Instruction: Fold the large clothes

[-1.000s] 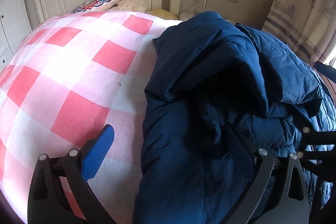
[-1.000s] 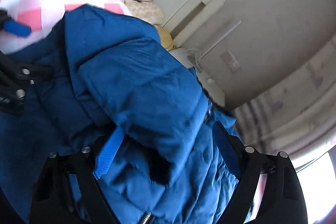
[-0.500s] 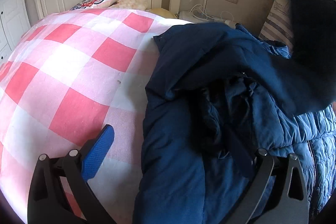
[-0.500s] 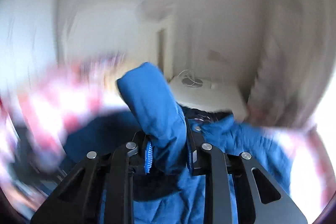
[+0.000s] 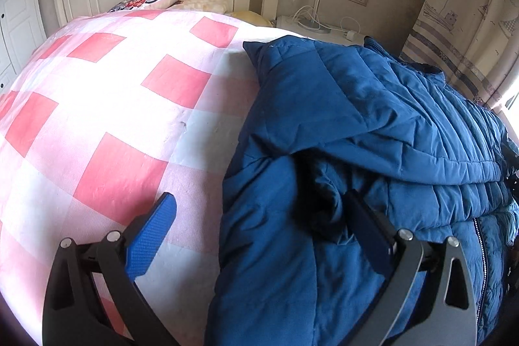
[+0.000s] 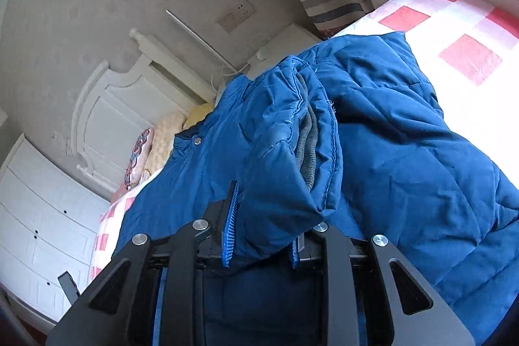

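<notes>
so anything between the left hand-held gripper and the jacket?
Nothing visible. The left hand-held gripper stands open with the blue jacket edge already between its fingers; only bare checkered bedspread lies on its other side.

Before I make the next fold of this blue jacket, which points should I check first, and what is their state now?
1. Right gripper holds the sleeve cuff: ok; the cuff is between the jaws, which are opening slightly.
2. Left gripper free: ok; jaws open, holding nothing.
3. Jacket on the bed cover: ok.
4. Jacket lies flat: not ok; it is bunched in folds.
5. Zipper closed: cannot tell.
</notes>
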Available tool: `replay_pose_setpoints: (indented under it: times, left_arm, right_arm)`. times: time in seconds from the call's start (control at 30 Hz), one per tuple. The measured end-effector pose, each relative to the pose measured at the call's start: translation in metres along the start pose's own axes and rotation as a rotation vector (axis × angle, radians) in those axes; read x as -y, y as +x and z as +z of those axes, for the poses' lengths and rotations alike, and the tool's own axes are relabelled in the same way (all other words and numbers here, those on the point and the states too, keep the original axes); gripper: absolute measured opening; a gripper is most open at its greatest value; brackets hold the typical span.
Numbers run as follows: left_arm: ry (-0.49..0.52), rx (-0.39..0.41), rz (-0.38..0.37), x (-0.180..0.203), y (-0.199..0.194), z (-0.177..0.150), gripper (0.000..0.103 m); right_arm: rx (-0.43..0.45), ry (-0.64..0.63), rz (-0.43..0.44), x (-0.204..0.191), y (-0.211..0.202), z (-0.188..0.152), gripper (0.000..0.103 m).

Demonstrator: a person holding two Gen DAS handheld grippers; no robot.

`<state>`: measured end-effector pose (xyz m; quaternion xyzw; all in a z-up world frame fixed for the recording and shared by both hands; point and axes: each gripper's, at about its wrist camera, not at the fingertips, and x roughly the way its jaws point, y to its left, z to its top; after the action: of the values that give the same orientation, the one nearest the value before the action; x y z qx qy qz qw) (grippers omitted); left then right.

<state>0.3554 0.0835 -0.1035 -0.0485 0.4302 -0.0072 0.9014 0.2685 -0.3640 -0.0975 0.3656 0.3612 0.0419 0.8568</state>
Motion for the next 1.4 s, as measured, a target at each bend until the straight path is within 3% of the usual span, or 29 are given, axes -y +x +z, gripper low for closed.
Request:
replay_pose_setpoints:
  times: [0.1,0.17,0.27,0.33,0.4,0.5,0.6,0.8,0.93,1.0,1.17,1.33,1.4]
  left_arm:
    - [0.0,0.0,0.0,0.0,0.0,0.0,0.101]
    - [-0.001,-0.001,-0.002,0.0,0.0,-0.001,0.101]
    - [-0.004,-0.004,-0.005,-0.001,0.0,0.0,0.101]
    - [-0.011,-0.007,-0.012,-0.002,0.0,0.001,0.101]
    - [-0.014,-0.009,-0.016,-0.003,0.001,0.001,0.101]
    - [-0.013,-0.008,-0.016,-0.004,0.001,0.001,0.101]
    - [-0.013,-0.008,-0.017,-0.005,0.001,0.002,0.101]
    - [-0.008,0.051,0.045,-0.001,-0.016,0.0,0.099]
    - [-0.09,0.197,-0.066,0.009,-0.065,0.018,0.1]
    - [-0.042,0.22,-0.097,0.031,-0.077,0.038,0.1]
    - [0.184,0.118,-0.08,0.111,-0.036,0.088,0.101]
    - [0.203,-0.038,-0.019,0.128,0.042,0.102,0.101]
    - [0.204,-0.039,-0.021,0.121,0.058,0.096,0.101]
  right_arm:
    - [0.028,0.056,-0.027,0.006,-0.009,0.007,0.027]
    - [0.141,0.032,-0.107,0.002,-0.037,0.006,0.028]
    - [0.311,-0.157,-0.273,-0.034,-0.061,0.009,0.033]
    - [0.368,-0.299,-0.316,-0.063,-0.064,0.009,0.034]
    - [0.343,-0.412,-0.322,-0.083,-0.053,0.013,0.036]
    - [0.159,-0.534,-0.382,-0.094,-0.004,0.021,0.036]
    - [0.005,-0.544,-0.459,-0.072,0.04,0.018,0.037]
    - [0.005,-0.565,-0.443,-0.062,0.048,0.006,0.042]
    - [-0.004,-0.592,-0.461,-0.067,0.055,0.002,0.047]
    - [-0.003,-0.602,-0.473,-0.071,0.056,0.001,0.049]
    - [-0.004,-0.581,-0.472,-0.066,0.055,0.004,0.061]
    - [-0.023,-0.56,-0.442,-0.063,0.055,0.006,0.077]
    - [-0.024,-0.566,-0.446,-0.065,0.056,0.005,0.079]
